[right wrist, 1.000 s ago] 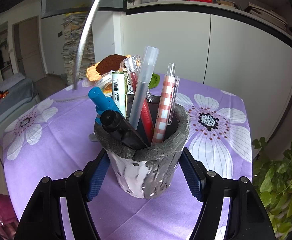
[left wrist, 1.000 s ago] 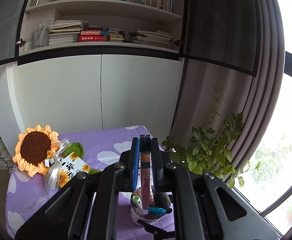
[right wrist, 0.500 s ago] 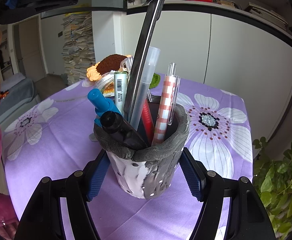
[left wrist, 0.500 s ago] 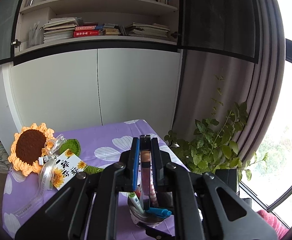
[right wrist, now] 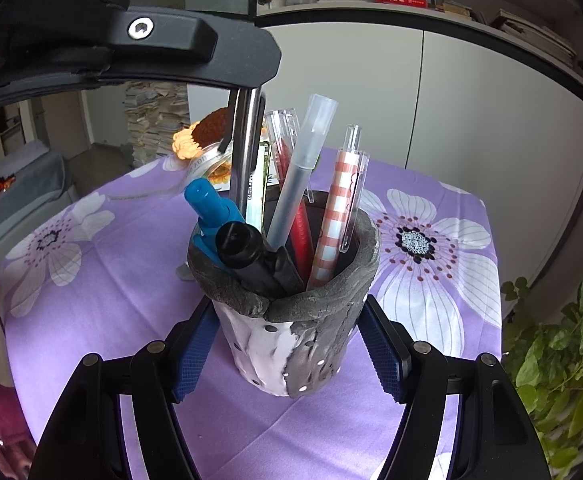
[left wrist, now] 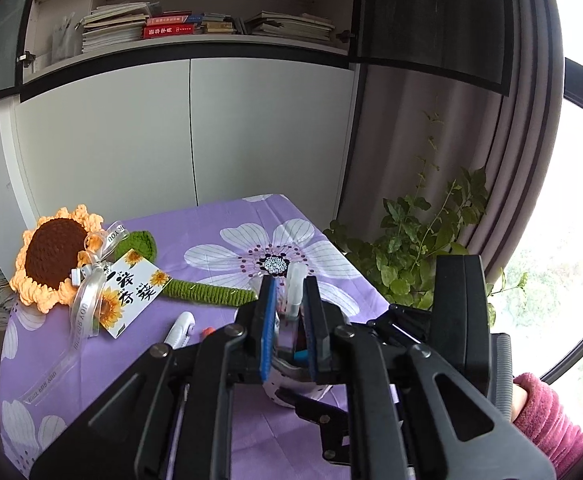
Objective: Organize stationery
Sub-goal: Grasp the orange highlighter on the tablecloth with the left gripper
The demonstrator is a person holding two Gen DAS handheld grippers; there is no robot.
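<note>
A grey and white clay pen holder (right wrist: pixel 291 320) stands on the purple floral tablecloth (right wrist: pixel 103 300). It holds several pens: a blue marker (right wrist: pixel 207 208), a black marker (right wrist: pixel 251 256), a frosted pen (right wrist: pixel 303 168), a red-checked pen (right wrist: pixel 337 216). My right gripper (right wrist: pixel 287 344) grips the holder's sides. My left gripper (left wrist: pixel 289 320) hovers right above the holder (left wrist: pixel 291 380), jaws slightly apart; a dark metallic pen (right wrist: pixel 245 152) stands in the holder just below its fingers.
A crocheted sunflower (left wrist: pixel 53 258) with ribbon and a card (left wrist: pixel 131 296) lies at the table's far left. A white pen (left wrist: pixel 179 330) lies on the cloth nearby. A potted plant (left wrist: pixel 415 240) stands off the right edge. Cabinets and bookshelves are behind.
My left gripper came down over the holder and lowered the dark metallic pen into it. Its jaws have parted. The right gripper and holder have stayed still.
</note>
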